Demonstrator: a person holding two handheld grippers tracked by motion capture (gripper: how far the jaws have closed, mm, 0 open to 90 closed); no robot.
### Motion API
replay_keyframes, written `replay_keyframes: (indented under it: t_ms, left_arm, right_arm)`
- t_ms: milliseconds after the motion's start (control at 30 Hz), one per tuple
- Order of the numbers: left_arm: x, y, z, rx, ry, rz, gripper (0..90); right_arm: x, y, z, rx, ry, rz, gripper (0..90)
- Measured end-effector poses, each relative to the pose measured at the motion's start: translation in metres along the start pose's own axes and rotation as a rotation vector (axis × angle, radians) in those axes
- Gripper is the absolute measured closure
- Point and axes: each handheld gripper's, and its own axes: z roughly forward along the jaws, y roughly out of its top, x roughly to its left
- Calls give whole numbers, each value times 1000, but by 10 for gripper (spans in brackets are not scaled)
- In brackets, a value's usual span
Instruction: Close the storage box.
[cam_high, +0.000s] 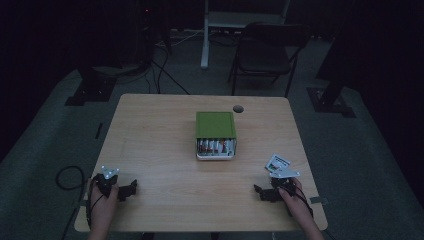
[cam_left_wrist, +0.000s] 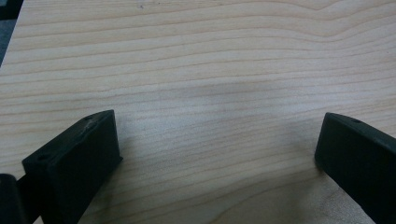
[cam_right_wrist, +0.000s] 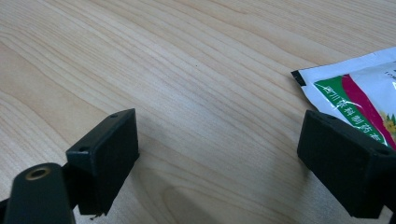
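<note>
We see the box at the worktop centre, the packet at its four o'clock, our tools at seven and five.

A dim room, the light low all round and the far end falling into black. The pale wooden table sits mid-floor, its grain running in long streaks, a round cable hole near its far edge. Grey carpet spreads beneath it. Beyond the table stands a dark folding chair, just beside a white upright frame. Black cables trail across the floor at left, near a dark stand base.
</note>
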Motion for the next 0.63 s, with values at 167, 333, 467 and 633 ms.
replay_keyframes:
  t_ms: [167,333,467,633]
  left_arm:
    - [-1,0,0,0,7,-7,3]
    - [-1,0,0,0,7,-8,3]
    - [-1,0,0,1,7,-8,3]
    - [-1,0,0,1,7,-8,3]
  right_arm:
    - [0,0,0,1,0,0,120]
    - [0,0,0,0,0,0,119]
    - [0,0,0,0,0,0,119]
    - [0,0,0,0,0,-1,119]
